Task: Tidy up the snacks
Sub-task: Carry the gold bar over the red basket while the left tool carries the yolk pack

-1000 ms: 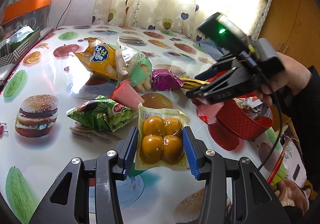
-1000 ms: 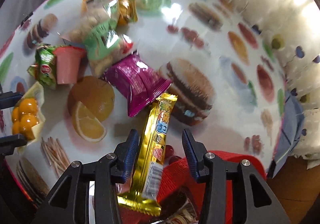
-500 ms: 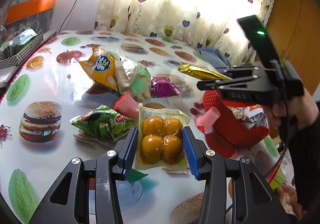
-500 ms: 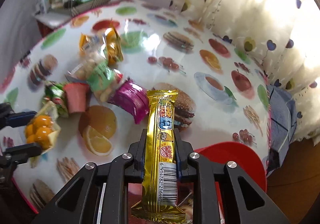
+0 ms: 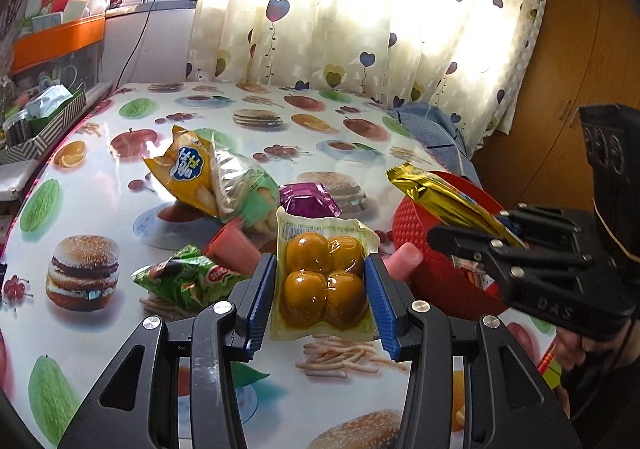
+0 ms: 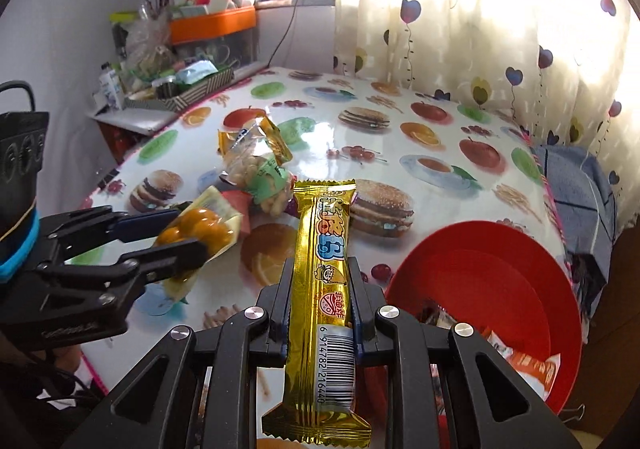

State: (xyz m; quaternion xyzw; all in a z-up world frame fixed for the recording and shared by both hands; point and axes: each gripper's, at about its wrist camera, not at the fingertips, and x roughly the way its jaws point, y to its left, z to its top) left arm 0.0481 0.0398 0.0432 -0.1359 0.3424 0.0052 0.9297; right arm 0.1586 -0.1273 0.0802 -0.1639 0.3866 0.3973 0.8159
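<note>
My left gripper (image 5: pixel 321 301) is shut on a clear pack of yellow-orange balls (image 5: pixel 320 249), held above the table; the right wrist view shows that pack (image 6: pixel 200 227) in the air at left. My right gripper (image 6: pixel 322 289) is shut on a long gold snack bar (image 6: pixel 326 233), which sticks out past the fingers. From the left wrist view the bar (image 5: pixel 436 189) hangs over the rim of the red basket (image 5: pixel 432 273). The basket (image 6: pixel 500 269) holds a few wrapped snacks. On the table lie a yellow chip bag (image 5: pixel 184 169), a clear-green bag (image 5: pixel 244 185), a purple packet (image 5: pixel 308 201), a green packet (image 5: pixel 188 281) and a pink cup (image 5: pixel 234 249).
A second pink cup (image 5: pixel 402 257) leans against the basket's left side. A striped tray (image 5: pixel 44 121) full of clutter stands off the table's far left edge. Blue cloth (image 5: pixel 432 133) lies at the far right edge before the curtain. A person's hand (image 5: pixel 580 345) grips the right tool.
My right gripper shut on the gold bar and lifted it off the table, over the red basket. My left gripper rose a little, the pack still in it.
</note>
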